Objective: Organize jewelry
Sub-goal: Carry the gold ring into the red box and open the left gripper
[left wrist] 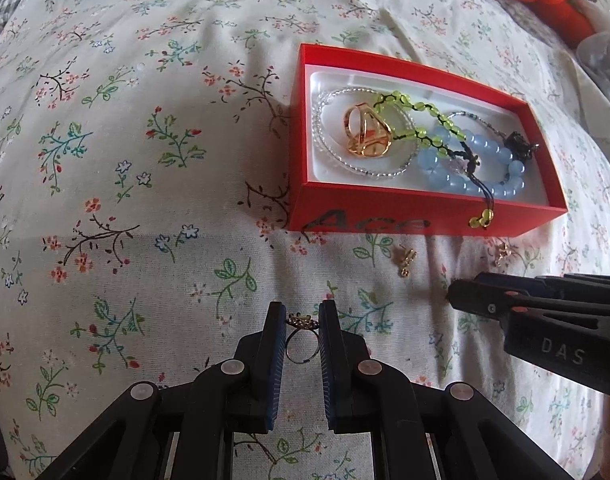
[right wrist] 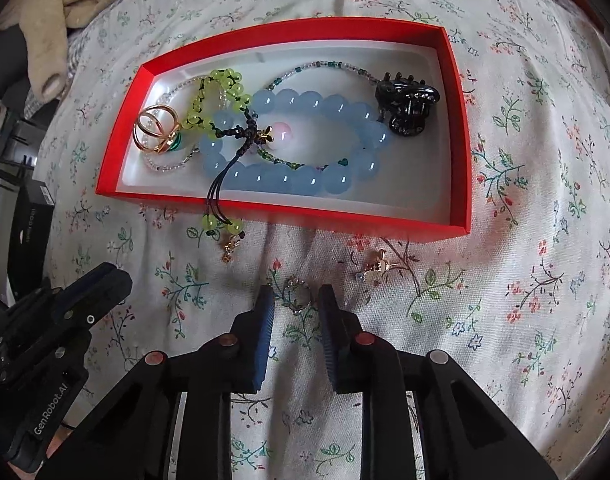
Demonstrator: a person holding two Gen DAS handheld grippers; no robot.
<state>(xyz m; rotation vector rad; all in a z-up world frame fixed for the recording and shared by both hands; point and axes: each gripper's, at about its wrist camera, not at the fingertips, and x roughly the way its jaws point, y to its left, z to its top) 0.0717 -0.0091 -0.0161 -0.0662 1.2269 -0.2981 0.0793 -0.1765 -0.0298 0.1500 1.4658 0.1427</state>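
"Starting big, what's under it all?" asks one.

"A floral sheet [left wrist: 145,160]. On it sits a red box [right wrist: 461,140] with a white lining," says the other.

"And the claws?"

"The left gripper [left wrist: 303,312] hangs over the sheet on the near side of the box, clenched on a flower ring [left wrist: 301,319]. Its pads press the band from both sides. The right gripper [right wrist: 297,294] points down at the sheet, also on the near side of the box. Its jaws straddle a small ring [right wrist: 299,288] that lies on the cloth. A gap shows on one side, so it isn't gripped."

"What's in the box?"

"Blue beads [right wrist: 305,102] in a loop take up the middle. Green beads [right wrist: 229,80] cross them, and their cord tail hangs over the near wall onto the sheet. A clear strand [right wrist: 165,166] curls at one end, under the gold rings [right wrist: 155,128]. A black clip [right wrist: 409,106] sits at the other end, touching the blue beads."

"Anything loose?"

"Two earrings, both on the sheet just beside the near wall. One earring [right wrist: 375,270] lies near the right gripper. The other earring [right wrist: 229,250] is by the green tail."
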